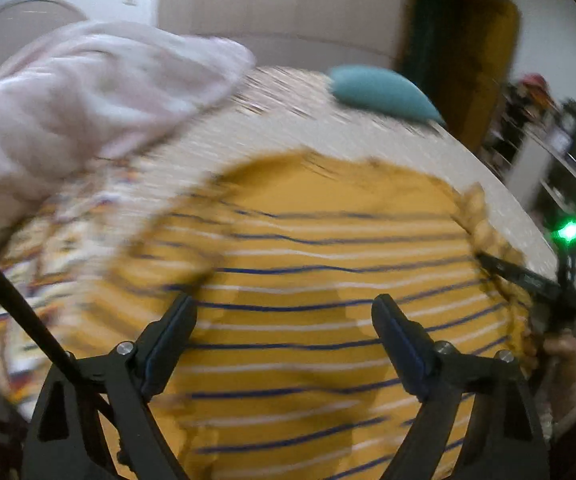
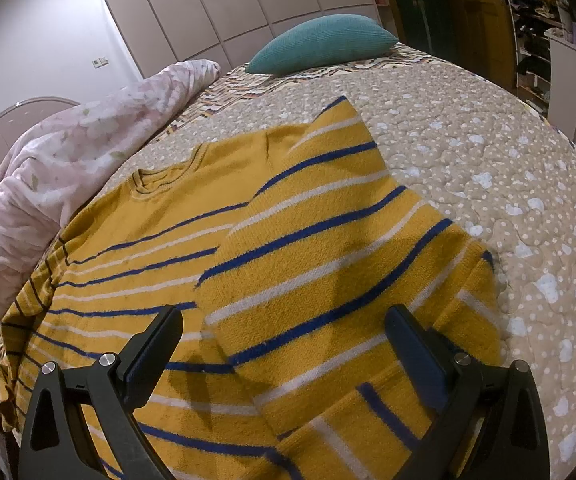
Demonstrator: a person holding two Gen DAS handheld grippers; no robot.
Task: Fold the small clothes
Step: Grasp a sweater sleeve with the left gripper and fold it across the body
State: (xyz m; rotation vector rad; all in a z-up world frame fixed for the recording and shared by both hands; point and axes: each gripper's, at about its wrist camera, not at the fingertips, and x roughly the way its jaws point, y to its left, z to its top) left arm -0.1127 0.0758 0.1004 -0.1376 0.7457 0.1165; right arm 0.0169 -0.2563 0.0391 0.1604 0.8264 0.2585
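Sweater (image 1: 327, 280) first: through my left wrist camera it's the mustard-yellow knit with blue and white stripes, spread flat on the bed and filling most of the lower frame (the whole view is pretty smeared with blur). My left gripper (image 1: 284, 320) hangs over the striped body with its jaws wide apart, nothing between them. At the sweater's right edge I can see my right gripper (image 1: 535, 280) with a hand (image 1: 563, 352) on it, but can't tell from here how its jaws stand. A pink blanket (image 1: 88, 92) is heaped on the left, touching the sweater's side, and a teal pillow (image 1: 379, 94) lies at the far end of the bed.

Right wrist camera is sharp. My right gripper (image 2: 284, 336) is also spread wide, empty, above the sweater (image 2: 148, 240). The right sleeve (image 2: 327, 240) lies folded over the body, cuff end pointing toward the pillow (image 2: 319, 42). The neckline sits near the blanket (image 2: 68, 152). Dotted beige quilt (image 2: 487, 152) shows bare to the right. No containers in either view.
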